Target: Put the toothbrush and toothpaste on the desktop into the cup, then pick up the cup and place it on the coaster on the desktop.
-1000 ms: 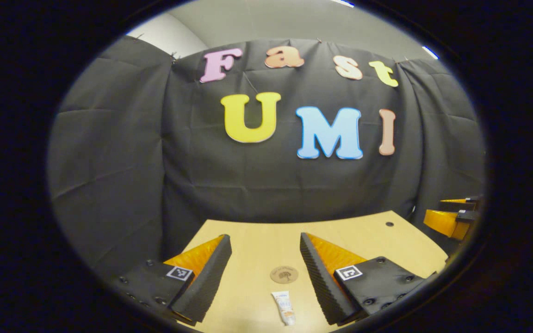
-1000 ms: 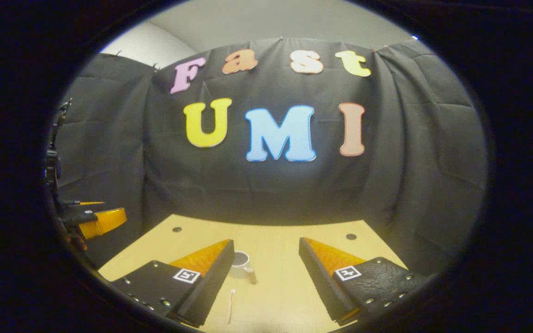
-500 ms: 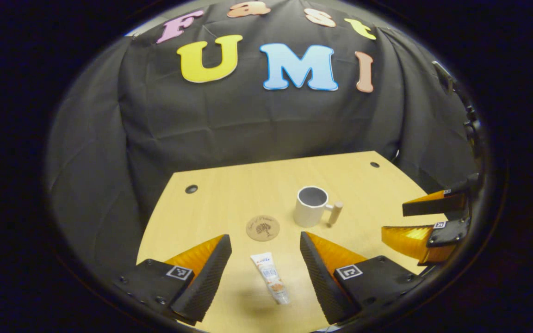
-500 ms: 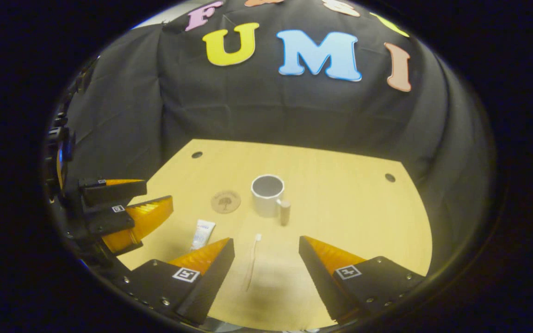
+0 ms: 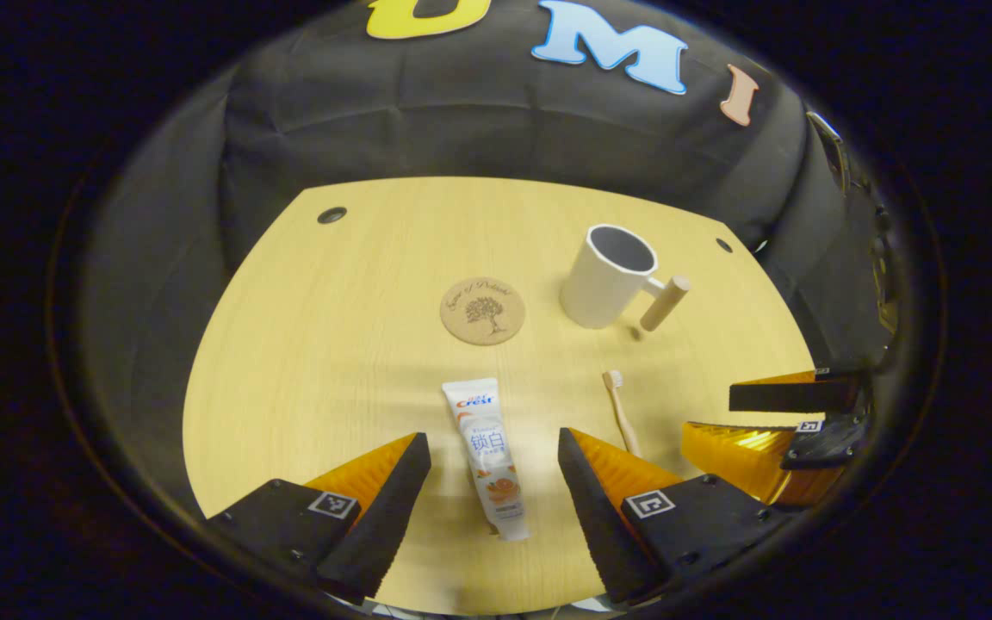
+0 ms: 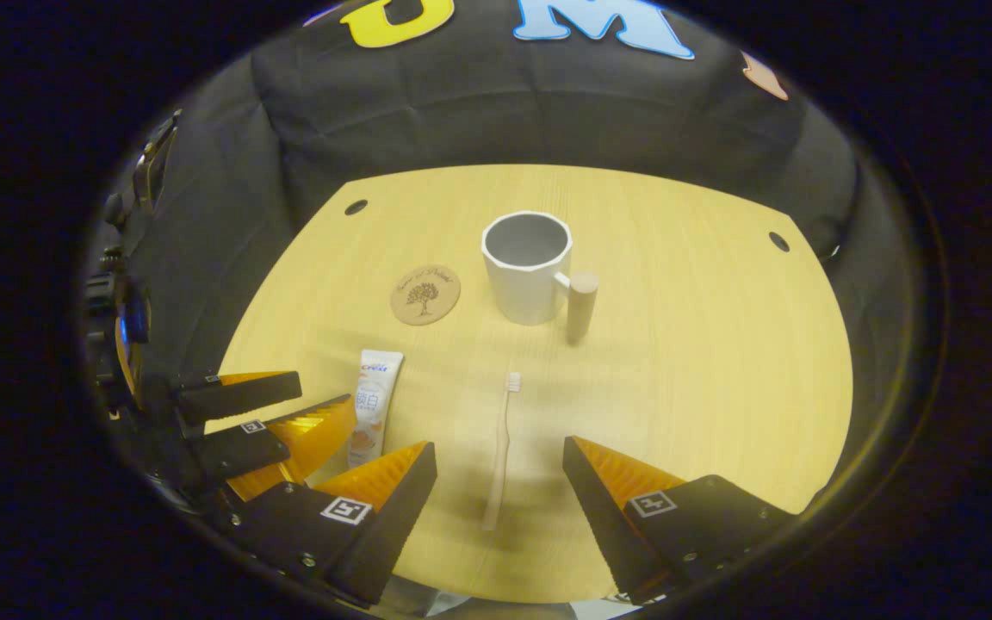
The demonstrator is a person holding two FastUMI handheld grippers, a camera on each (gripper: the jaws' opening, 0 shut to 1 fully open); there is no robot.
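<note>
A white toothpaste tube (image 5: 487, 456) lies flat on the wooden desktop (image 5: 332, 344), right between the fingers of my open left gripper (image 5: 494, 448), which hovers above it. A pale wooden toothbrush (image 6: 500, 448) lies between the fingers of my open right gripper (image 6: 500, 455), head pointing away. The white cup (image 6: 526, 267) with a wooden peg handle stands upright and empty beyond both. A round cork coaster (image 5: 482, 310) sits left of the cup. The toothpaste tube (image 6: 374, 405), coaster (image 6: 424, 294) and left gripper (image 6: 289, 413) also show in the right gripper view; the cup (image 5: 608, 275), toothbrush (image 5: 619, 412) and right gripper (image 5: 746, 418) in the left.
Black cloth walls close in the desktop at the back and both sides. Small round holes (image 6: 356, 207) (image 6: 778, 241) sit near the far corners. The near desk edge runs just below both grippers.
Both grippers have tilted downward and moved forward over the desk. The toothpaste, toothbrush, cup and coaster now show larger and higher. Both grippers stayed open.
</note>
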